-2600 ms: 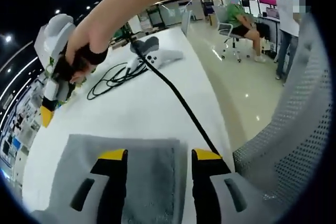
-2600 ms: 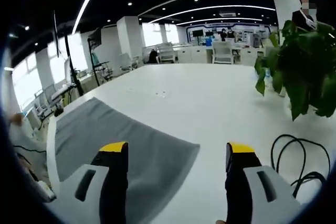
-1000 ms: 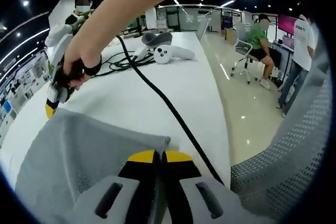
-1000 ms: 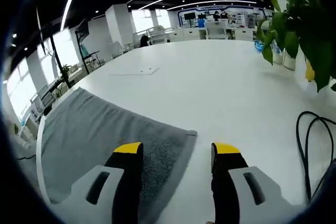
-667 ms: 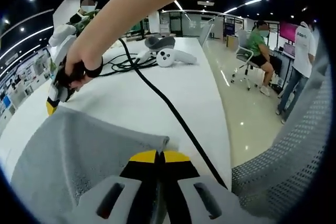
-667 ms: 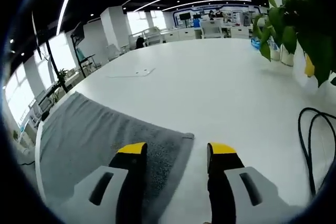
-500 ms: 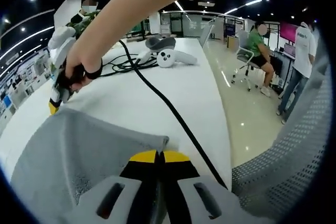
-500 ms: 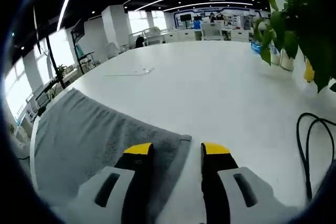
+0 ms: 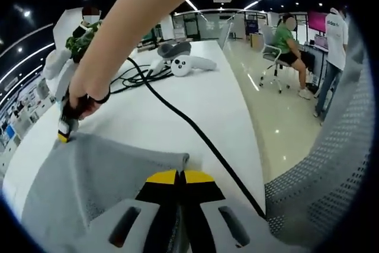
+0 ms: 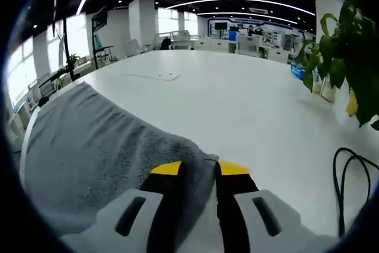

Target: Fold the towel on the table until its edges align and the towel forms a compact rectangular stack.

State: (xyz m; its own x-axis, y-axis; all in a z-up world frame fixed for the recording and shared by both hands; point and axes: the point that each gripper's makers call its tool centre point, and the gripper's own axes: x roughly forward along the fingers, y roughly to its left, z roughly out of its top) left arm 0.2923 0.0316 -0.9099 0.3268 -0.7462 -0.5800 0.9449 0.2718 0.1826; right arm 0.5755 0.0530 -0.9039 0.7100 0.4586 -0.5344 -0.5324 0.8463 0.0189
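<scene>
You've got both corners pinched: left gripper (image 9: 179,176) and right gripper (image 10: 198,167) clamp the towel (image 10: 89,146) on the table (image 10: 249,99). Black cable (image 9: 195,134) runs just beside the left corner; plant (image 10: 346,57) sits right, well apart.

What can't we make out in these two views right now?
- Left gripper view: near edge of the towel is hidden behind the left gripper and cut by the frame bottom.
- Right gripper view: the towel corner pinched in the right gripper is covered by its jaws.
- Right gripper view: the black cable runs off the right edge.
- Left gripper view: items beyond the white controller are too small.
</scene>
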